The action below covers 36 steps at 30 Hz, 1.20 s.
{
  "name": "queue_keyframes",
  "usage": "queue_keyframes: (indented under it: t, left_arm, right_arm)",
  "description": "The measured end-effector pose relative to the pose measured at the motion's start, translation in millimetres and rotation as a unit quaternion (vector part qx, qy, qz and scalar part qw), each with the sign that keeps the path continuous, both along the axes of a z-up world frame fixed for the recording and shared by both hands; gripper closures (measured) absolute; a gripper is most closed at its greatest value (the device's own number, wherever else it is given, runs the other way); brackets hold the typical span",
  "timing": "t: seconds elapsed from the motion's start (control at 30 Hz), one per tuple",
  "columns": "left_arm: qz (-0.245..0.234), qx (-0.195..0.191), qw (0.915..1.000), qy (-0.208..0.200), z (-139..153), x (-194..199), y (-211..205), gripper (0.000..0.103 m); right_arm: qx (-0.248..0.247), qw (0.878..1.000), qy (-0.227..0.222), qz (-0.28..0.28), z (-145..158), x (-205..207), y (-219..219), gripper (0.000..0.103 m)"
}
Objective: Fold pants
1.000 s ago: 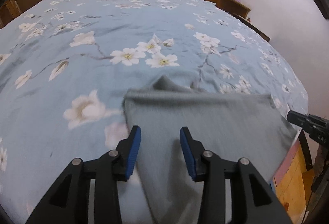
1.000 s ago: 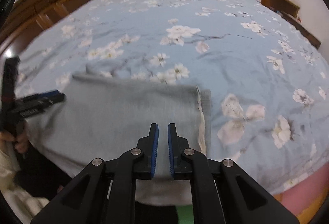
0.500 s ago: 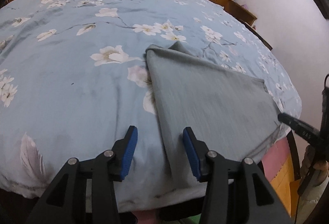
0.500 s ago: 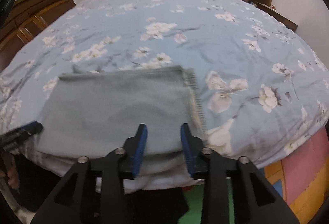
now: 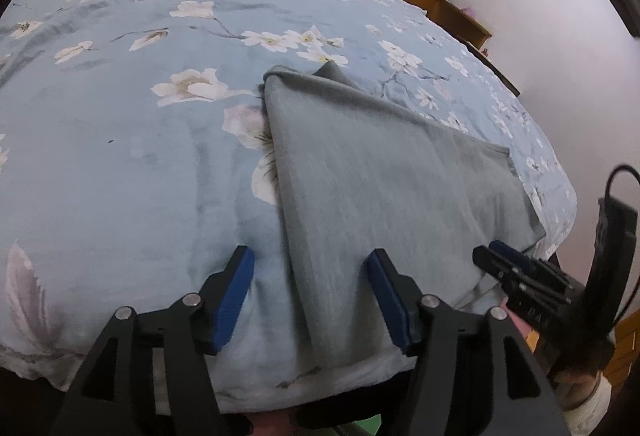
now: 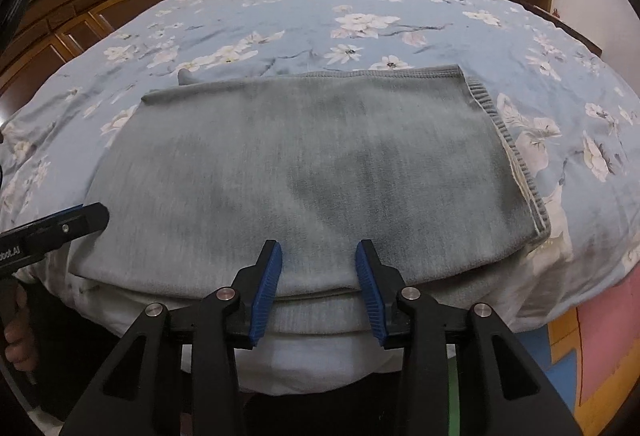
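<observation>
Pants (image 6: pixel 312 171): grey, seemingly folded, flat rectangle

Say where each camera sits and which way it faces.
Left wrist: on the left gripper, open, facing across the bed over the pants' left edge; right gripper at right.
Right wrist: on the right gripper, open, facing the pants squarely; left gripper at left.
Shared: pants, bed, curtains.
</observation>
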State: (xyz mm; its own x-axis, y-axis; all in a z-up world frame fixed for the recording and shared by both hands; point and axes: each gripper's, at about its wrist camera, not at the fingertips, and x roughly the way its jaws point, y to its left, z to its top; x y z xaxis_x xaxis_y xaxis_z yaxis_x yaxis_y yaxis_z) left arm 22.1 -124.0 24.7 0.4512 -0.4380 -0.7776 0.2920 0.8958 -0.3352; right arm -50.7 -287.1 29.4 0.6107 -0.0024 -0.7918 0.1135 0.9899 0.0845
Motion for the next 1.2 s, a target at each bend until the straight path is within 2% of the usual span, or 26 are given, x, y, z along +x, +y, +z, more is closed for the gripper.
queue_keyframes:
  t: [0.17,0.37,0.53,0.73,0.83,0.97,1.0,1.1,1.2]
  left_arm:
    - [-0.01,0.033,0.9993,-0.011,-3.3,7.1,-11.7,0.033]
    - [-0.009,0.008,0.9999,-0.011,-7.1,10.4,-7.0,0.033]
    - [-0.015,0.003,0.9998,-0.015,-6.2,6.8,-4.0,0.033]
    - [-0.008,-0.01,0.9999,-0.005,-6.2,11.9,-2.7,0.033]
    - [-0.013,-0.019,0.9997,0.0,-7.2,14.9,-2.0,0.033]
    - [-0.016,-0.033,0.9993,-0.003,-6.3,12.9,0.7,0.033]
    - [-0.016,-0.036,0.9992,-0.005,-5.8,11.7,1.2,0.035]
    - [-0.023,-0.046,0.9986,-0.014,-4.0,8.5,3.2,0.053]
    - [-0.028,-0.055,0.998,-0.014,-3.1,6.4,3.8,0.06]
  right_arm:
    - [-0.032,0.999,-0.016,-0.005,-4.3,-4.2,9.0,0.062]
    - [-0.033,0.999,-0.03,-0.013,-5.3,-6.6,8.5,0.062]
    - [-0.043,0.998,-0.032,-0.017,-0.1,-8.2,11.8,0.062]
    - [0.023,0.998,-0.051,-0.037,18.6,-19.9,5.7,0.062]
    - [0.015,0.998,-0.055,-0.033,25.3,-21.1,9.4,0.061]
    - [0.003,0.997,-0.059,-0.042,28.6,-23.3,11.3,0.05]
    - [0.007,0.997,-0.061,-0.044,28.7,-24.4,10.7,0.05]
    - [0.021,0.997,-0.058,-0.045,27.2,-27.5,9.4,0.05]
    - [0.026,0.997,-0.056,-0.046,24.7,-29.8,8.6,0.05]
